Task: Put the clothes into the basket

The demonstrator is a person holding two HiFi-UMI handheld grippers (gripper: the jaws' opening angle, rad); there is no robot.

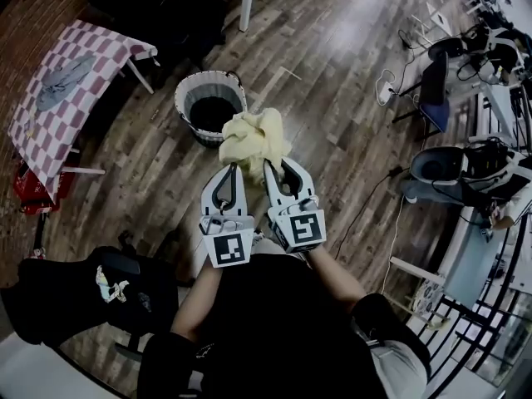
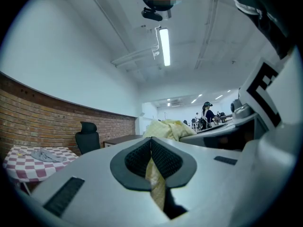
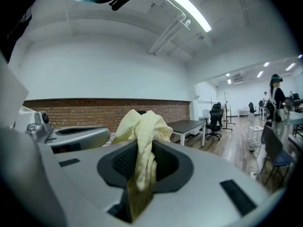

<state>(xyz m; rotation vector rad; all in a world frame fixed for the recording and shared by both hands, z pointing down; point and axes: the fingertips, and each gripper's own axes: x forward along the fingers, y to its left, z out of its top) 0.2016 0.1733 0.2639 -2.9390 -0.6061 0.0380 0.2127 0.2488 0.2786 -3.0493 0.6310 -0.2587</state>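
Observation:
A crumpled pale yellow cloth (image 1: 252,140) hangs bunched between my two grippers, held side by side in front of me. My left gripper (image 1: 232,169) is shut on a thin fold of the yellow cloth (image 2: 156,178), which runs between its pads. My right gripper (image 1: 271,166) is shut on a thicker bunch of the same cloth (image 3: 141,145). The round basket (image 1: 210,106), with a pale striped wall and dark inside, stands on the wooden floor just beyond the cloth and a little to its left.
A checked table (image 1: 62,98) with a grey garment (image 1: 60,81) on it stands at the left. A black office chair (image 1: 91,293) is at my lower left. Desks, chairs and cables (image 1: 465,98) fill the right side. A white table leg (image 1: 247,2) rises beyond the basket.

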